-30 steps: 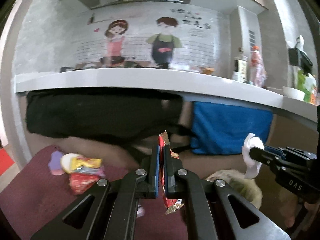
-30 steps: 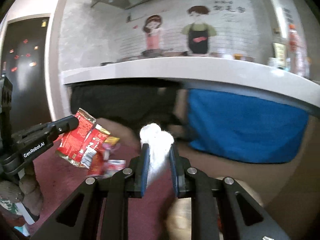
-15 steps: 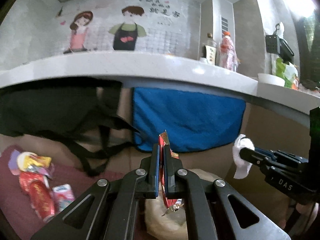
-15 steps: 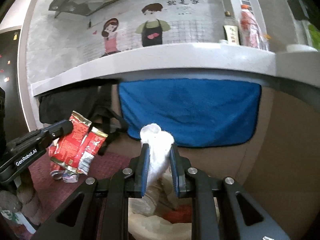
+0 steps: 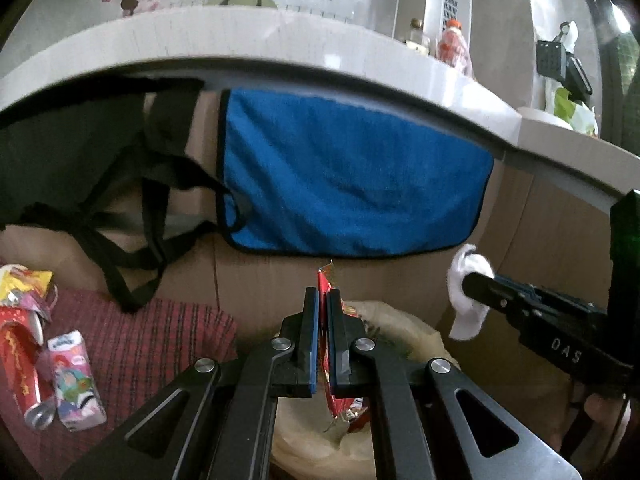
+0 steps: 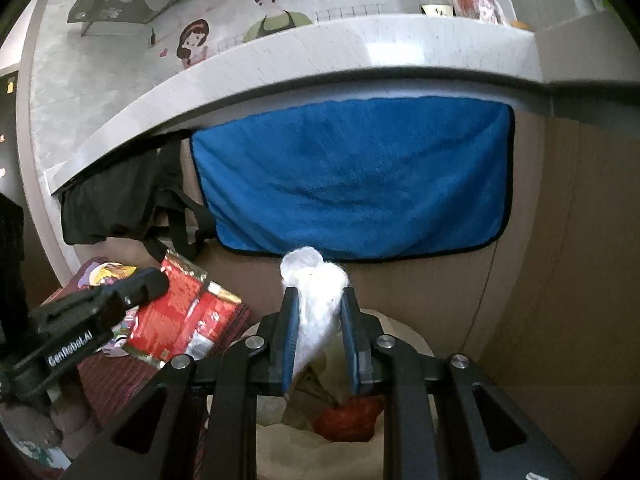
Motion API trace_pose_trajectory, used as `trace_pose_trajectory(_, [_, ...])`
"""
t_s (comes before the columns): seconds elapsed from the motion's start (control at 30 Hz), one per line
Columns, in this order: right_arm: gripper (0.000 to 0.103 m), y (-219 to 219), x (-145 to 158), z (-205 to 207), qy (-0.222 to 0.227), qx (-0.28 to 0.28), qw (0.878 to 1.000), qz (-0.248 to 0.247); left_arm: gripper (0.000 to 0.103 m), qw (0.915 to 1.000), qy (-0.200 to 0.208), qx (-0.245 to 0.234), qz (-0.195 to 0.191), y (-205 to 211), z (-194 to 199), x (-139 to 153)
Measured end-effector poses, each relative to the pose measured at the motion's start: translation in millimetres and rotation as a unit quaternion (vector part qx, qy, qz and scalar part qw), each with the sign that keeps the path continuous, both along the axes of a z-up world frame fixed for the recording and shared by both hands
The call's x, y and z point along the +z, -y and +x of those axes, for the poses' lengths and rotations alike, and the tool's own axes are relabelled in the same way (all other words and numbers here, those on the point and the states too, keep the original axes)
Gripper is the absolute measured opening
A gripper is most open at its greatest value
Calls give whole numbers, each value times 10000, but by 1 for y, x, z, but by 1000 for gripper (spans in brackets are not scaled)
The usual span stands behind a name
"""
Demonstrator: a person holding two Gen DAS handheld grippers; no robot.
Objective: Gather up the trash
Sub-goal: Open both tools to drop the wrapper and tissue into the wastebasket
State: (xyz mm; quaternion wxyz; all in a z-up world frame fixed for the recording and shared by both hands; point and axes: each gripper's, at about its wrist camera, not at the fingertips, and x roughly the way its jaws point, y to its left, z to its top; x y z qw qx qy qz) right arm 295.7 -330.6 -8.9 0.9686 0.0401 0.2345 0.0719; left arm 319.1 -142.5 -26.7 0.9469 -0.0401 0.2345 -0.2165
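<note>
My left gripper [image 5: 322, 300] is shut on a red foil snack wrapper [image 5: 338, 400], held edge-on above a cream trash bag [image 5: 404, 332]. The wrapper also shows in the right wrist view [image 6: 180, 316], with the left gripper [image 6: 154, 282] on it. My right gripper [image 6: 318, 300] is shut on a crumpled white tissue [image 6: 316, 304] over the bag opening [image 6: 320, 452], where red trash [image 6: 348, 420] lies inside. In the left wrist view the right gripper [image 5: 466, 280] and the tissue [image 5: 466, 296] are at the right.
A red can [image 5: 20, 364], a small drink carton [image 5: 74, 376] and a yellow wrapper [image 5: 24, 282] lie on a dark red mat [image 5: 160, 336] at the left. A blue towel [image 5: 352, 176] and a black bag [image 5: 80, 152] hang under the white counter [image 5: 280, 48].
Both grippers have swung right from the mat to above the trash bag, still holding the wrapper and the tissue. The pile of trash has slid to the left edge of view.
</note>
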Motion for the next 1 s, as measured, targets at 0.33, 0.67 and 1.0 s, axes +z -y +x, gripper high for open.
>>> trace_pose_trajectory(0.33, [43, 8, -20, 17, -277, -71, 9995, 121, 50, 9914, -1028, -602, -538, -6, 35, -32])
trace_pose_trajectory(0.67, [43, 8, -27, 12, -527, -88, 9984, 181, 50, 9946, -914, 70, -479, -64, 23, -16])
trace_pose_trajectory(1.0, [43, -61, 3, -3, -182, 514, 9984, 169, 50, 9909, -526, 1160, -440, -194, -17, 2])
